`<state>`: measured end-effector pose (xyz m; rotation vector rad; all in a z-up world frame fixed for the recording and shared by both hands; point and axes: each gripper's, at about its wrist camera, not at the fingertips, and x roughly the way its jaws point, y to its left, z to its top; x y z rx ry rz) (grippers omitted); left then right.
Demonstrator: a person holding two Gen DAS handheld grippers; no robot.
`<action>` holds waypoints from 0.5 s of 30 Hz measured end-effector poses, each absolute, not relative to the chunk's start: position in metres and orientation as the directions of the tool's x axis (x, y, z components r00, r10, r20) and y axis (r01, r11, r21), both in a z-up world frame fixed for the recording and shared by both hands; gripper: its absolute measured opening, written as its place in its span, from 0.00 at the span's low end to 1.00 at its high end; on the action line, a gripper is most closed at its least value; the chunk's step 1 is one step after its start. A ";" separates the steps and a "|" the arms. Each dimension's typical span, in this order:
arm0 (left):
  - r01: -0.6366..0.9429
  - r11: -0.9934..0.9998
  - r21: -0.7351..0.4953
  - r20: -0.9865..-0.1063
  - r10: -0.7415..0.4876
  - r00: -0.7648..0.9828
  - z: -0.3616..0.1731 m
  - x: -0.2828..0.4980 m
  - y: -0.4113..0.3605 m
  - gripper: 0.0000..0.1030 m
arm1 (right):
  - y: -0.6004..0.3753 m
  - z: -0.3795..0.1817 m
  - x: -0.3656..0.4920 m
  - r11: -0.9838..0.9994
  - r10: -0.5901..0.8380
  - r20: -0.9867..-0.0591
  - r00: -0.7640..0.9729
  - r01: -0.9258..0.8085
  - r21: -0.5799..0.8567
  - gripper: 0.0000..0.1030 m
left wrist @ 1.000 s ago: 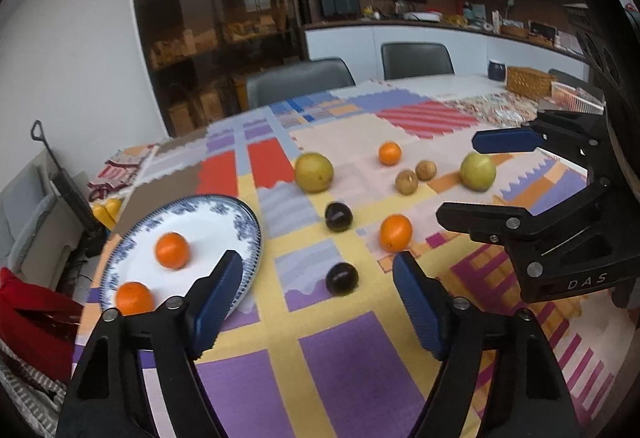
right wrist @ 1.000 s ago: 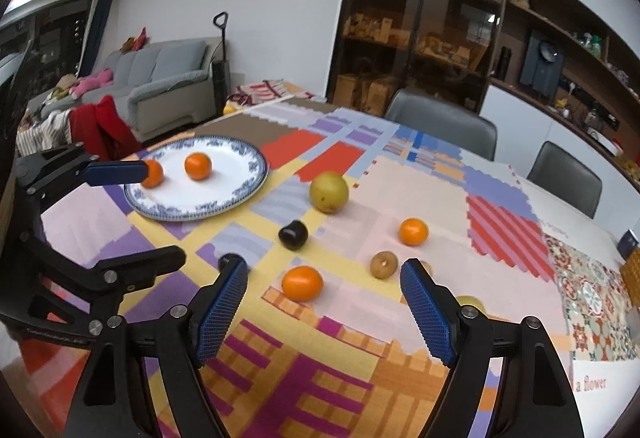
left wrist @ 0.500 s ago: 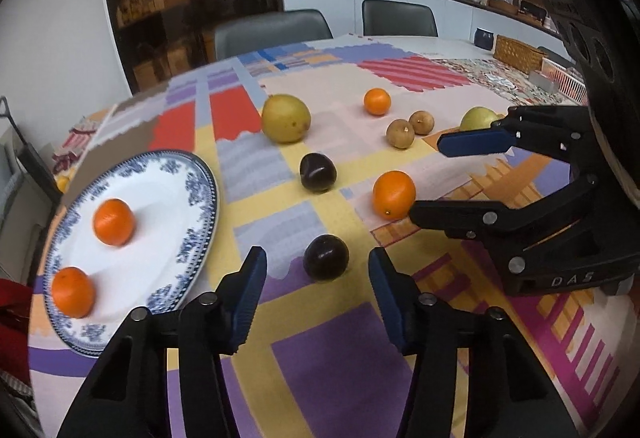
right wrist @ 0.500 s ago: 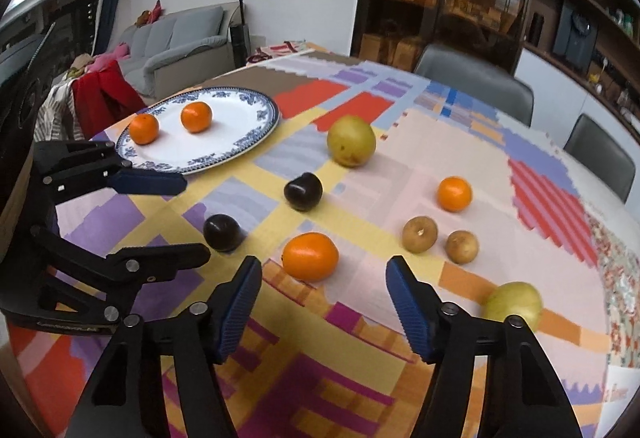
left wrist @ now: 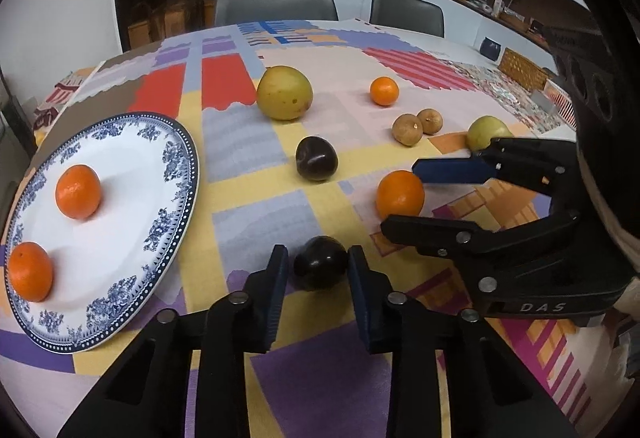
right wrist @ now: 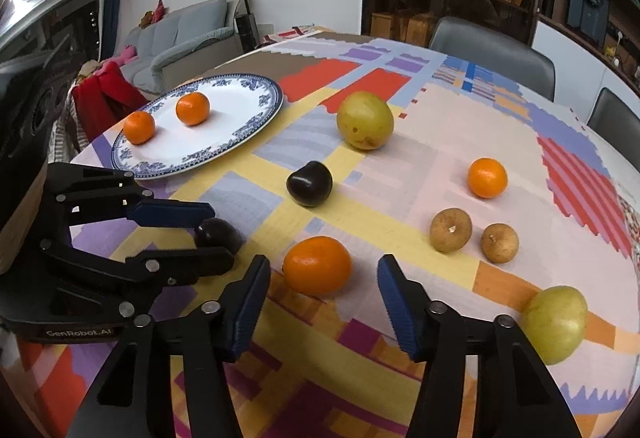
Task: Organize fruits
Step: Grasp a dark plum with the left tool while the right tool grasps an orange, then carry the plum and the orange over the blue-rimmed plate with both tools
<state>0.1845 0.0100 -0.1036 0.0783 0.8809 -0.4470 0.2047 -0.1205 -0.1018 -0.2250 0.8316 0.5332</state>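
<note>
Left wrist view: left gripper [left wrist: 318,270] clamped on the plum [left wrist: 320,267], plate [left wrist: 176,226] at its 10 o'clock. Right gripper [right wrist: 322,288] closing, pads not yet touching the orange [right wrist: 318,265] at its 12 o'clock.

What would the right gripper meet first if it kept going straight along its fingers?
Probably the orange lying on the tablecloth between the closing jaws of the right gripper; the pads are not touching it yet.
</note>
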 end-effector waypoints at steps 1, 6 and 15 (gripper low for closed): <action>0.405 0.906 -0.119 -0.760 -0.346 0.550 -0.104 0.185 0.010 0.28 | -0.120 -0.103 0.205 0.846 0.362 -0.754 0.548 -0.533 0.018 0.51; 0.390 0.912 -0.124 -0.759 -0.341 0.555 -0.103 0.187 0.012 0.26 | -0.121 -0.106 0.207 0.848 0.367 -0.761 0.535 -0.529 0.037 0.39; 0.370 0.923 -0.109 -0.731 -0.327 0.599 -0.092 0.180 0.015 0.26 | -0.121 -0.099 0.202 0.857 0.371 -0.745 0.555 -0.513 0.045 0.37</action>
